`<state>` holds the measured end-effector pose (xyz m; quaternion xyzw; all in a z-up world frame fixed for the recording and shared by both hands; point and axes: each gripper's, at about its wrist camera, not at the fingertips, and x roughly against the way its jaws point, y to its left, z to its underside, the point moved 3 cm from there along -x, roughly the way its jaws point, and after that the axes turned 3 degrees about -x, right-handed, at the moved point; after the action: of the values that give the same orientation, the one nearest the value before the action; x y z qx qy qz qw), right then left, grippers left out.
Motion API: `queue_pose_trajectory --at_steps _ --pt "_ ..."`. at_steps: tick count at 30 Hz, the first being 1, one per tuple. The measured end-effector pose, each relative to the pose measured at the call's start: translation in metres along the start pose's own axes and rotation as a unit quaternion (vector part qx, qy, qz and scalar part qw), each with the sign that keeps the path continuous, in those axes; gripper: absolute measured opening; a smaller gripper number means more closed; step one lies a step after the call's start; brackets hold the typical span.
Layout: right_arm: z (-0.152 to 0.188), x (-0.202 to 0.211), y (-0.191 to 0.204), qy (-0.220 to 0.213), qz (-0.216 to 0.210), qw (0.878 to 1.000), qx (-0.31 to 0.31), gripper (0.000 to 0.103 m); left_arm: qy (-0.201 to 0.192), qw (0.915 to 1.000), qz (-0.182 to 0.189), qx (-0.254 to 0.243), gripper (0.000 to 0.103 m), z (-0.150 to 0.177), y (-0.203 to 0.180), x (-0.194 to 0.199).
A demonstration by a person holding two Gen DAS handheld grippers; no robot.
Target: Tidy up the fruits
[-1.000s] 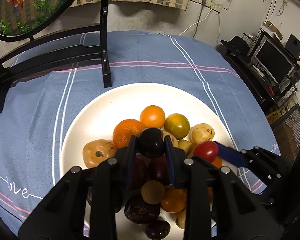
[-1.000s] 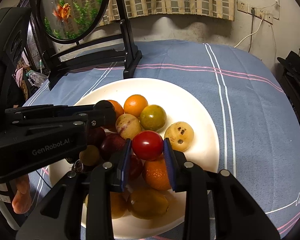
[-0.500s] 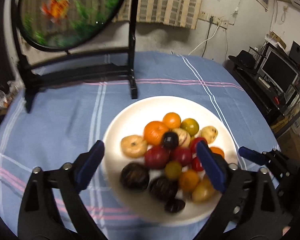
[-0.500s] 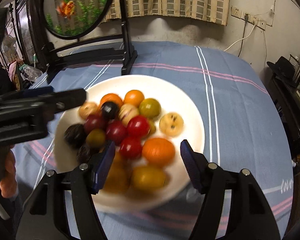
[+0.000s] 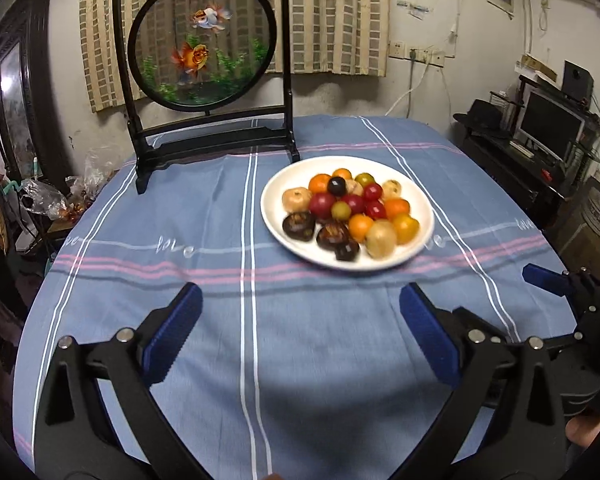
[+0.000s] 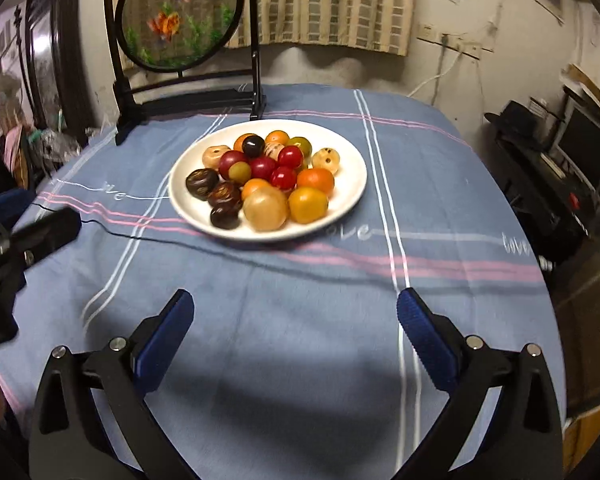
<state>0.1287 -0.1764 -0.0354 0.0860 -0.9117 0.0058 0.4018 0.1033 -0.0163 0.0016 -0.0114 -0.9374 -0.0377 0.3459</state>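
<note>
Fruit (image 5: 346, 210) all piled on the white plate (image 5: 272, 216), mid-table on the blue cloth (image 5: 220, 344). I've just let go of both pieces; left gripper (image 5: 300, 332) & right gripper (image 6: 296, 330) jaws just opened wide, empty, pulled well back. Looks done imo.

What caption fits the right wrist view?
Open right gripper over the blue cloth, facing a white plate of fruits.

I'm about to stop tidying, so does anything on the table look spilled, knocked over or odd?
Nothing stands out. All the fruits sit on the white plate, none on the blue tablecloth. The goldfish screen stands upright behind it.
</note>
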Motion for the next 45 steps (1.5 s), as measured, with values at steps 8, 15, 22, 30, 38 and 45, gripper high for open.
queue_pose_trajectory --at_steps 8,15,22,30,38,45 --pt "0.017 0.033 0.007 -0.019 0.018 1.0 0.006 0.102 -0.002 1.0 0.006 0.005 0.101 0.026 0.0 0.026" --pt "0.02 0.039 0.011 -0.02 0.011 1.0 0.005 0.102 -0.005 0.9999 -0.001 0.016 0.101 0.029 0.006 0.038" --pt "0.02 0.043 0.013 -0.024 0.012 1.0 0.008 0.102 -0.002 0.9997 -0.002 0.026 0.101 0.028 0.011 0.038" --pt "0.02 0.044 0.012 -0.025 0.012 1.0 0.004 0.102 0.001 0.9995 -0.003 0.031 0.101 0.027 0.014 0.038" --pt "0.021 0.043 0.014 -0.023 0.011 1.0 0.008 0.102 0.0 0.9995 -0.001 0.032 0.101 0.026 0.016 0.038" --pt "0.019 0.043 0.017 -0.022 0.009 1.0 0.009 0.102 -0.006 0.9995 -0.004 0.031 0.101 0.025 0.017 0.04"
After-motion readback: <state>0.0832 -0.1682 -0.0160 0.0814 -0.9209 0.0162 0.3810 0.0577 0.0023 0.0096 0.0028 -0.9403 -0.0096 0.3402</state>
